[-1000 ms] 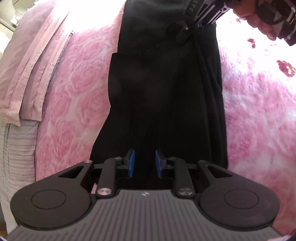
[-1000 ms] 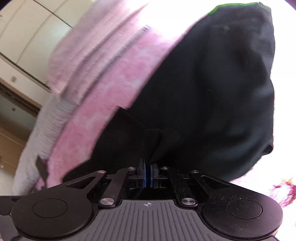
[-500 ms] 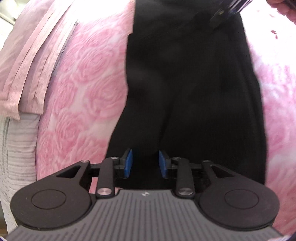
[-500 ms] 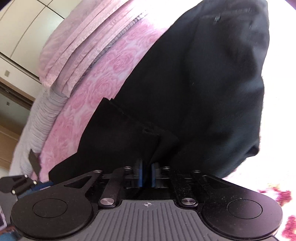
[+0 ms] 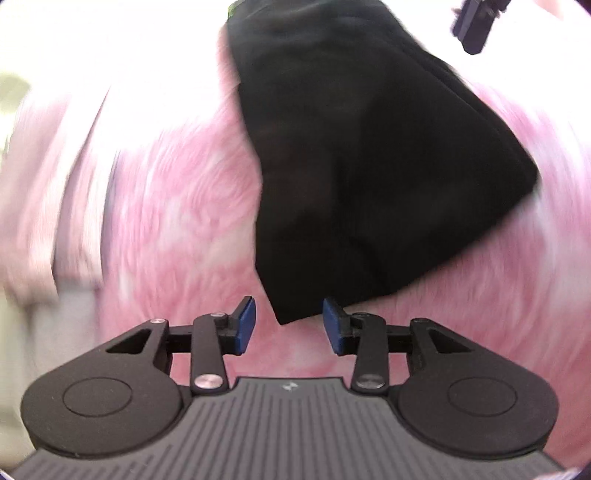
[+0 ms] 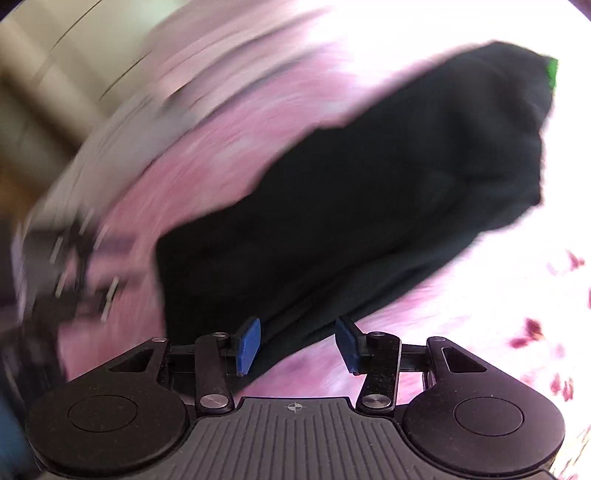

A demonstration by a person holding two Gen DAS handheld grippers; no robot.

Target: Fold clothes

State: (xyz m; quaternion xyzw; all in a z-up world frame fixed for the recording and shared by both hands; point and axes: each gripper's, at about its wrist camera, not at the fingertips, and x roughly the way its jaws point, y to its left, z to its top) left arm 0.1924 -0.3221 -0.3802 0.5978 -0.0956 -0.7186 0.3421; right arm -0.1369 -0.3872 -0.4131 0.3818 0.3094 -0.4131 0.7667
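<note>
A black garment (image 5: pixel 369 166) lies folded on a pink rose-patterned bedspread (image 5: pixel 177 221). My left gripper (image 5: pixel 290 326) hovers at its near corner; the jaws are opening, and the corner tip sits between the blue pads (image 5: pixel 244 325) without either one pressing on it. In the right wrist view the same garment (image 6: pixel 369 206) stretches away to the upper right, with a green tag (image 6: pixel 552 72) at its far end. My right gripper (image 6: pixel 298 345) is also opening. The garment's near edge runs between its pads, which do not clamp it. Part of the right gripper (image 5: pixel 474 22) shows at the top right of the left wrist view.
A folded pale pink quilt (image 5: pixel 48 192) lies blurred along the left of the bed. Beige cabinet fronts (image 6: pixel 40 74) stand beyond the bed's far side. Dark red flower prints (image 6: pixel 532 330) mark the bedspread to the right. Both views are motion-blurred.
The right gripper, which was shut on a pinched fold of black fabric, has opened and let it drop. Both grippers have drawn back to the garment's near edge, and the left jaws have widened.
</note>
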